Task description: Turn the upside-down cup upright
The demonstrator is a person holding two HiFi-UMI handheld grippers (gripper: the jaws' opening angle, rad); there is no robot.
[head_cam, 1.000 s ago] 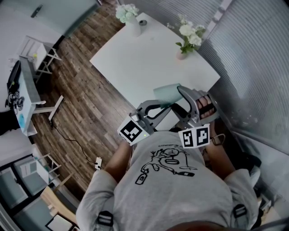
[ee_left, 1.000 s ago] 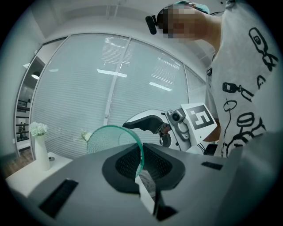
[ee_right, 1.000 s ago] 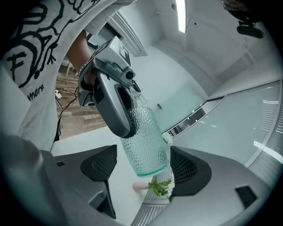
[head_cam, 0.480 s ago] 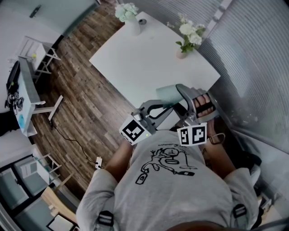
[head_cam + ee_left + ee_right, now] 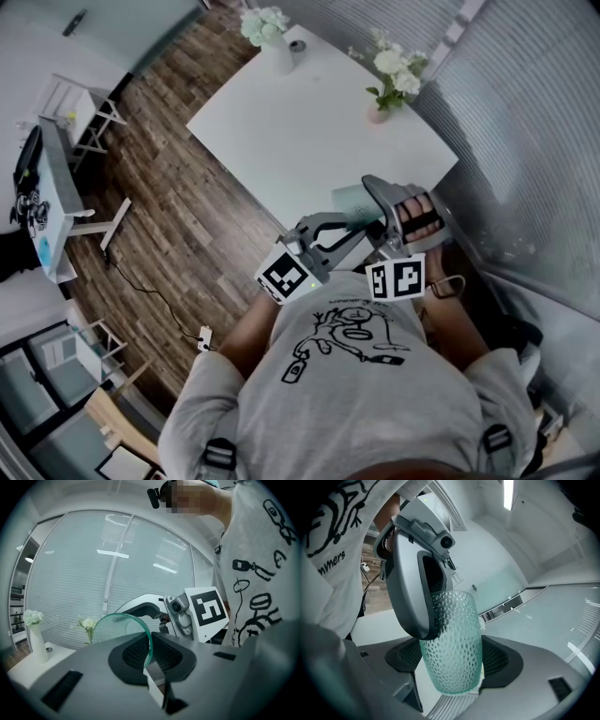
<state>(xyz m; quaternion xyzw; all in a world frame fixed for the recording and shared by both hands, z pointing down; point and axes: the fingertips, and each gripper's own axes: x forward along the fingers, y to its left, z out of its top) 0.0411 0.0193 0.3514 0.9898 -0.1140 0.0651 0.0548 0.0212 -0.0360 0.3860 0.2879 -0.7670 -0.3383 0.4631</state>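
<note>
A pale green dimpled glass cup (image 5: 350, 198) hangs over the white table's near edge, close to my body. My left gripper (image 5: 361, 223) is shut on the cup's thin wall: in the left gripper view the rim (image 5: 123, 623) runs between the black pads (image 5: 136, 654). The right gripper (image 5: 373, 194) is shut on the cup's body from the other side. In the right gripper view the cup (image 5: 452, 639) stands between the pads (image 5: 499, 660), with the left gripper (image 5: 412, 573) clamped on its upper edge. Which end faces up I cannot tell.
The white table (image 5: 309, 122) carries two vases of white flowers (image 5: 267, 33) (image 5: 389, 80) at its far corners and a small dark object (image 5: 298, 45). Wood floor lies left, with a desk (image 5: 47, 187) and a power strip (image 5: 202, 337). Ribbed glass wall (image 5: 525, 141) at right.
The cup and both grippers have drifted slightly toward my body. The right gripper has rolled a little. Both grips stay as they were.
</note>
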